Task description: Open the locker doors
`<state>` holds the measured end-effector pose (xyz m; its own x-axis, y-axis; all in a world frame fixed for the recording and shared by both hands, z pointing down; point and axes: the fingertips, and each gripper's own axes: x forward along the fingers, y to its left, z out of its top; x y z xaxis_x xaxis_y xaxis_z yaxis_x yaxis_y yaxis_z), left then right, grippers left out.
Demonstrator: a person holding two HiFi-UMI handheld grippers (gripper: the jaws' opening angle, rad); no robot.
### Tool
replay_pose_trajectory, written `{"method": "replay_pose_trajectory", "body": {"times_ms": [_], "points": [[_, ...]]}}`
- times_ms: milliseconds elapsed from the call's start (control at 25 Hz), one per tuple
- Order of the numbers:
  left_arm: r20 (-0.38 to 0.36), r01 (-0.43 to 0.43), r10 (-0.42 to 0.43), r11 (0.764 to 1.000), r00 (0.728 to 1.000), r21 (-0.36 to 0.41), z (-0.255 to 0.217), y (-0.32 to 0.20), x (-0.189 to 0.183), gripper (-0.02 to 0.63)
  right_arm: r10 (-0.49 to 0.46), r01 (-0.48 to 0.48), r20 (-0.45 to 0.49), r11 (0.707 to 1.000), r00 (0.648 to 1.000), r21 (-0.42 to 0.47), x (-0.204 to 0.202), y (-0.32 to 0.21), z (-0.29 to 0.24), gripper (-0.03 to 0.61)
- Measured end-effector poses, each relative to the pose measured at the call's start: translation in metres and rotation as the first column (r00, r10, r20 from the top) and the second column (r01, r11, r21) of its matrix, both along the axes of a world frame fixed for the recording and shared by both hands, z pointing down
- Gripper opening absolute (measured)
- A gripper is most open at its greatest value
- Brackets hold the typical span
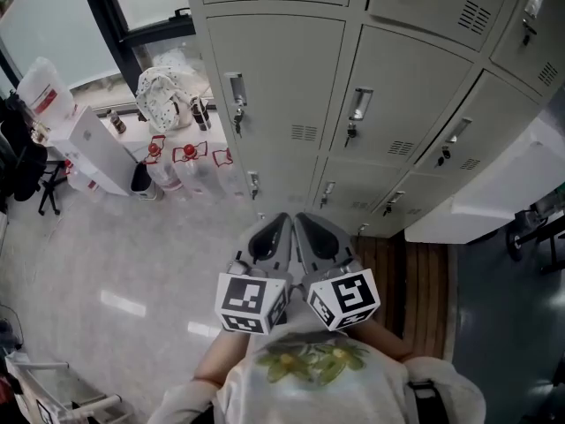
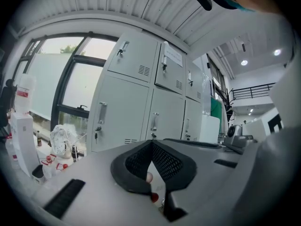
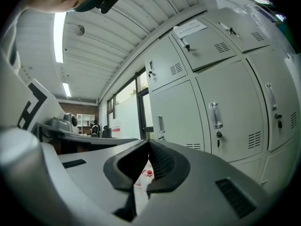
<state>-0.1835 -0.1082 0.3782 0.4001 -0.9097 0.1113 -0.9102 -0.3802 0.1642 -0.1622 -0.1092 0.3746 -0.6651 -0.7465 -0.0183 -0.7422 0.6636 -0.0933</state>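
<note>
A bank of grey metal lockers (image 1: pixel 282 104) fills the top of the head view, all doors in view closed, each with a vertical handle (image 1: pixel 235 91) and a key lock. Both grippers are held close to the person's body, side by side, pointing at the lockers and well short of them. My left gripper (image 1: pixel 281 223) is shut with nothing in it, and so is my right gripper (image 1: pixel 305 222). In the left gripper view, the left gripper (image 2: pixel 151 143) faces the closed doors (image 2: pixel 122 112). In the right gripper view, the right gripper (image 3: pixel 148 142) has a door handle (image 3: pixel 214 115) off to its right.
Several red-capped water bottles (image 1: pixel 187 166) stand on the floor by the lockers' left end, with a white bag (image 1: pixel 163 95) and a white box (image 1: pixel 97 148) beside them. A white cabinet (image 1: pixel 494 201) stands at the right, wooden flooring (image 1: pixel 424 281) in front of it.
</note>
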Motion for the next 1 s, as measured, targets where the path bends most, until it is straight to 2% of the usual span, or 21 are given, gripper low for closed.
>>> {"method": "replay_pose_trajectory", "body": {"times_ms": [360, 1000], "points": [[-0.040, 0.009, -0.010, 1.000, 0.999, -0.023, 0.010, -0.047, -0.056, 0.028, 0.005, -0.004, 0.015, 0.999, 1.000, -0.046, -0.054, -0.047, 0.011, 0.029], [-0.007, -0.026, 0.026, 1.000, 1.000, -0.006, 0.014, -0.115, -0.121, 0.028, 0.031, -0.031, -0.012, 0.999, 0.999, -0.017, -0.120, -0.115, 0.015, 0.031]]}}
